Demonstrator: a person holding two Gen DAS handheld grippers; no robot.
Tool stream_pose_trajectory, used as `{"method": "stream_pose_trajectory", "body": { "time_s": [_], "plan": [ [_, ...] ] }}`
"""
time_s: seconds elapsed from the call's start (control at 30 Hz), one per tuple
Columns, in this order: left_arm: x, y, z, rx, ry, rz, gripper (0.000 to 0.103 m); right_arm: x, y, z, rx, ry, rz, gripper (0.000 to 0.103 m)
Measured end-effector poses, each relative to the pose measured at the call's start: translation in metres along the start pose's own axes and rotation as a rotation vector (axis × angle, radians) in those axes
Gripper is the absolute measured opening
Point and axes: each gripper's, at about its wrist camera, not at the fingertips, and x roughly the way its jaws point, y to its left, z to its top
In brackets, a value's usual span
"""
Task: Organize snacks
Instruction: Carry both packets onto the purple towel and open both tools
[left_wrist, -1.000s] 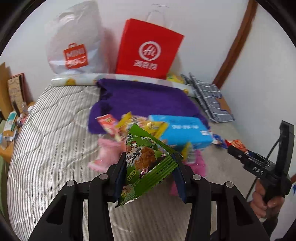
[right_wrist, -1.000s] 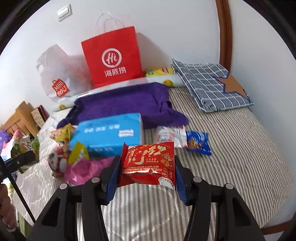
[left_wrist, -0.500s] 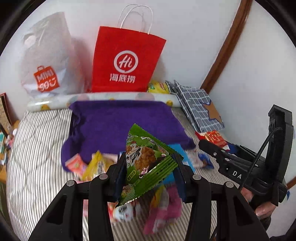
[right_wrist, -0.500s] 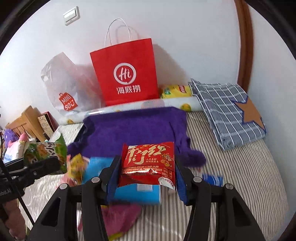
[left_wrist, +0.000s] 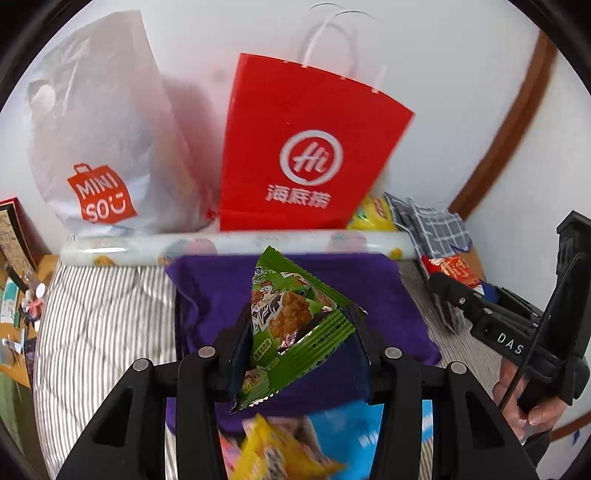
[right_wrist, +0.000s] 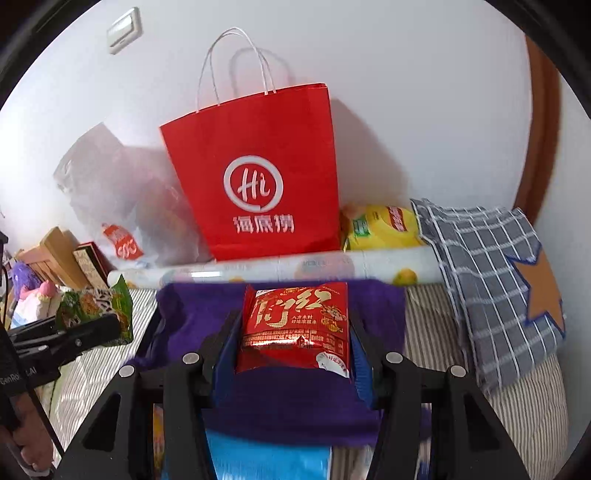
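A: Snacks held: two. The left gripper (left_wrist: 299, 332) clamps one crinkly green packet (left_wrist: 291, 325); the right gripper (right_wrist: 291, 332) clamps one glossy red packet (right_wrist: 295, 325). Both hang above the purple towel (right_wrist: 192, 317).

B: Bags? Two by the wall: one stiff red paper bag (right_wrist: 258, 177), one thin white plastic bag (left_wrist: 96, 140).
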Motion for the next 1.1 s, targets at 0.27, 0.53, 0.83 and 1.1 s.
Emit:
{"method": "stream_pose_trajectory", "body": {
  "time_s": [0.27, 0.53, 0.83, 1.1],
  "plan": [
    [0.053, 0.035, 0.025, -0.050, 0.039, 0.026, 0.046, 0.068, -0.010, 0.017, -0.031, 0.069, -0.022, 0.051],
    [0.105, 0.054, 0.015, -0.055, 0.150, 0.040, 0.046, 0.124, -0.028, 0.004, 0.008, 0.212, -0.005, 0.051],
    [0.131, 0.058, 0.004, -0.051, 0.212, 0.056, 0.046, 0.144, -0.034, -0.004, 0.019, 0.264, -0.016, 0.053],
    [0.138, 0.062, 0.003, -0.063, 0.236, 0.053, 0.046, 0.152, -0.036, -0.005, 0.011, 0.303, -0.008, 0.059]
  ]
}}
